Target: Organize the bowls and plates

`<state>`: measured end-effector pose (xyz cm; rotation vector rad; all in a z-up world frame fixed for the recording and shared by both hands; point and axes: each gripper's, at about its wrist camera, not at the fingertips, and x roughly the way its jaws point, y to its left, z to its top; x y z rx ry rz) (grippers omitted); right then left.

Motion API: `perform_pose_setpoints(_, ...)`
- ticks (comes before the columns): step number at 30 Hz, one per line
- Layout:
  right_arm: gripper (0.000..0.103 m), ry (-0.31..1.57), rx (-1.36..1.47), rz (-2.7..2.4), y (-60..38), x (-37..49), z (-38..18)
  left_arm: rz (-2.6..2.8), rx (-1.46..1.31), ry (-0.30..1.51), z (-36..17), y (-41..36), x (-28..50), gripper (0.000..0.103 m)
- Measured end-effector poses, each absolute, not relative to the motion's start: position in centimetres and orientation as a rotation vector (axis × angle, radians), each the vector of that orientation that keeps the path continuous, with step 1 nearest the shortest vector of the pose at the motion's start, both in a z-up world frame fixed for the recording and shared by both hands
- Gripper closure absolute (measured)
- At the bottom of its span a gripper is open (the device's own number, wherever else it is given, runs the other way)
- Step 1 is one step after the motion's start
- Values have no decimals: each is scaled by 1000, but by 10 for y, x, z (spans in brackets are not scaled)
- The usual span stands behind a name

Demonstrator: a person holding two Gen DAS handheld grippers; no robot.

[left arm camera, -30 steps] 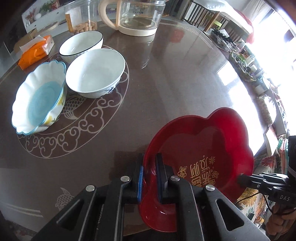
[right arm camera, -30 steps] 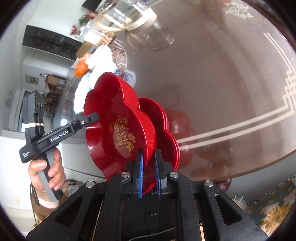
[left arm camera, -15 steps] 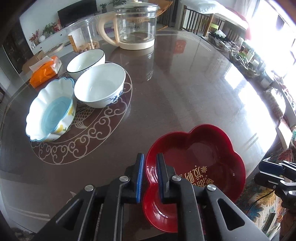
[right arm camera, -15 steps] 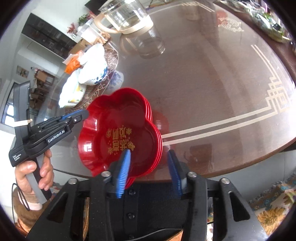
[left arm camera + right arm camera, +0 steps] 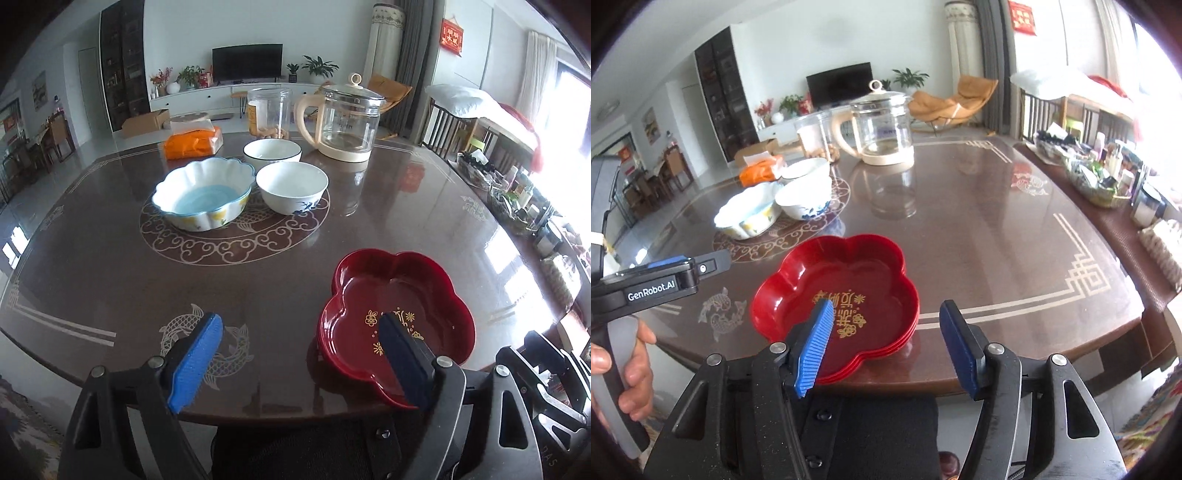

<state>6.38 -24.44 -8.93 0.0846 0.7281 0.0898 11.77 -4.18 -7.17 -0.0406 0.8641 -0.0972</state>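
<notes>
1. Bench (image 5: 280,295): dark polished top with a pale scroll medallion at the centre and twin-fish inlays at the near edge. It now carries all the crockery; a second ago the red plates were held tilted above it.

2. Glass kettle (image 5: 345,122): far centre, lid on, well apart from the work. Unmoved.

3. Red plate stack (image 5: 838,295): flower-shaped lacquer plates with gold lettering, nested and lying flat at the near right edge of the bench. From the right wrist view three rims appear at the near side. A second ago the top plate was pinched at its rim by both tools and stood clear of the one below; it now sits inside the stack. Judgement: the plates are sorted; the bowls remain.

4. Scalloped bowl (image 5: 205,192): white with blue interior, on the left of the medallion, just beside the white bowl. Unmoved.

5. White bowl (image 5: 291,186): blue sprig on its side, centre of the medallion. Unmoved.

6. Black-rimmed bowl (image 5: 272,151): just behind the white bowl. The three bowls stand separately, not yet nested.

7. Left tool (image 5: 299,354): fingers spread wide, holding nothing, above the near edge; its right pad overlaps the stack in the left wrist view. It was clamped on the rim half a second ago.

8. Right tool (image 5: 886,343): likewise spread and empty, clear of the rim.
</notes>
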Motion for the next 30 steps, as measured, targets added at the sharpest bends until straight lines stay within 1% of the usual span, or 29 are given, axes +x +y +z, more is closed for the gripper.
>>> perform_pose_setpoints(11,39,787,41,129,-226,44,-102,-56,9,858,-81,-31,98,17)
perform_pose_setpoints(14,37,862,20,182,-217,43,-117,-72,18,890,-94,-20,95,17)
perform_pose_setpoints(18,37,990,35,284,-201,45,-146,-59,-27,923,-116,5,88,17)
perform_pose_setpoints(22,37,1112,100,361,-185,63,-173,-28,-84,942,-130,28,87,17)
perform_pose_setpoints(25,37,1193,219,414,-179,82,-186,14,-111,947,-136,42,88,17)
perform_pose_setpoints(30,37,1238,416,461,-176,108,-191,28,-146,975,-147,51,90,17)
